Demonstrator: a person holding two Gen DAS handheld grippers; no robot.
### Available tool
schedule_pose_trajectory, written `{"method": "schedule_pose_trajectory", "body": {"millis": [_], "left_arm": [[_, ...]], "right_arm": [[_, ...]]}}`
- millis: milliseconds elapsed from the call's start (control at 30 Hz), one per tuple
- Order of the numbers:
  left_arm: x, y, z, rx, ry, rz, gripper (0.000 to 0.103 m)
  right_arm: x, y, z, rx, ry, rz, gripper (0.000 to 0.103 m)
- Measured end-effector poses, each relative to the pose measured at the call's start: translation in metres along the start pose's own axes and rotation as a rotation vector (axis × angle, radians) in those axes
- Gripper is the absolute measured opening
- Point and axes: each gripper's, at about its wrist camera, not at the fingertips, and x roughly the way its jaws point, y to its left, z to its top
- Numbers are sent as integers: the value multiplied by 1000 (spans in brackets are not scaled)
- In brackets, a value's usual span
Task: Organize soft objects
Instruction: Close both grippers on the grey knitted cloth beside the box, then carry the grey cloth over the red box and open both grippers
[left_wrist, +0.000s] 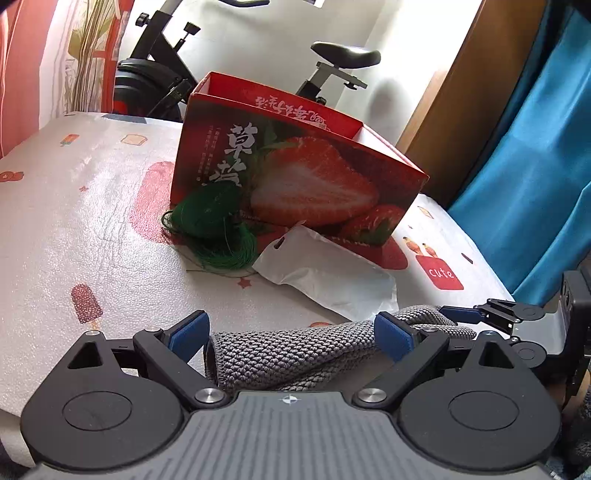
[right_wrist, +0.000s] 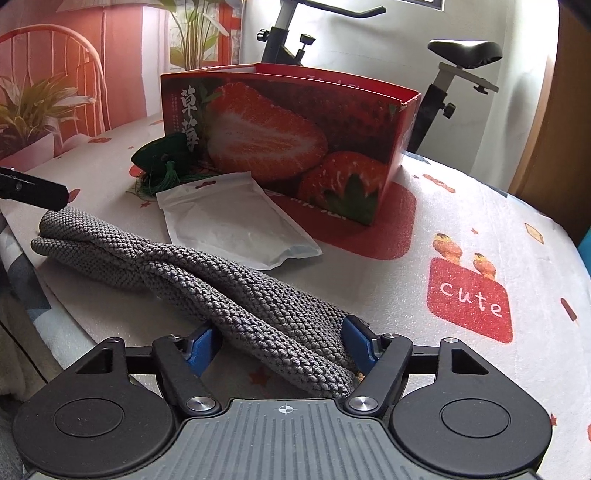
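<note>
The step in hand is judged to be a two-ended grip on the grey knit cloth (right_wrist: 207, 280), prob. to lift or fold it before it goes into the strawberry box (right_wrist: 295, 147).

To do it well: both layers of the fold should be caught between the pads, w/ the tips kept low on the surface (right_wrist: 461, 221) so no layer slips under. Both ends are best raised together, level, so the cloth is not dragged into the white pouch (right_wrist: 229, 225) or the green thread bundle (left_wrist: 214, 229).

The cloth lies along the near edge of the surface, in front of the pouch. One end sits between the pads of the right tool (right_wrist: 284, 347); the pads stand apart, the right one at the fabric edge, the left one just beside it, not clamped. The other end lies between the wide-apart pads of the left tool (left_wrist: 291, 332), no pressure seen.
</note>
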Motion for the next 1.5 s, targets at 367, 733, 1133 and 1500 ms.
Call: {"method": "schedule_pose_trajectory", "body": {"millis": [367,733,1133,1500], "left_arm": [[31,-13,-15,104,160,30,79],[29,-2,-6,79,181,102,44],[27,-9,23,81,149,76,16],[-20,-14,89,102,-56,79,16]], "right_arm": [[2,0,1,13,9,-3,68],[-3,-5,1,12,23,0,52],[-18,-16,14,80,-3,15,12],[-56,-17,71,67,-159,27,12]]}}
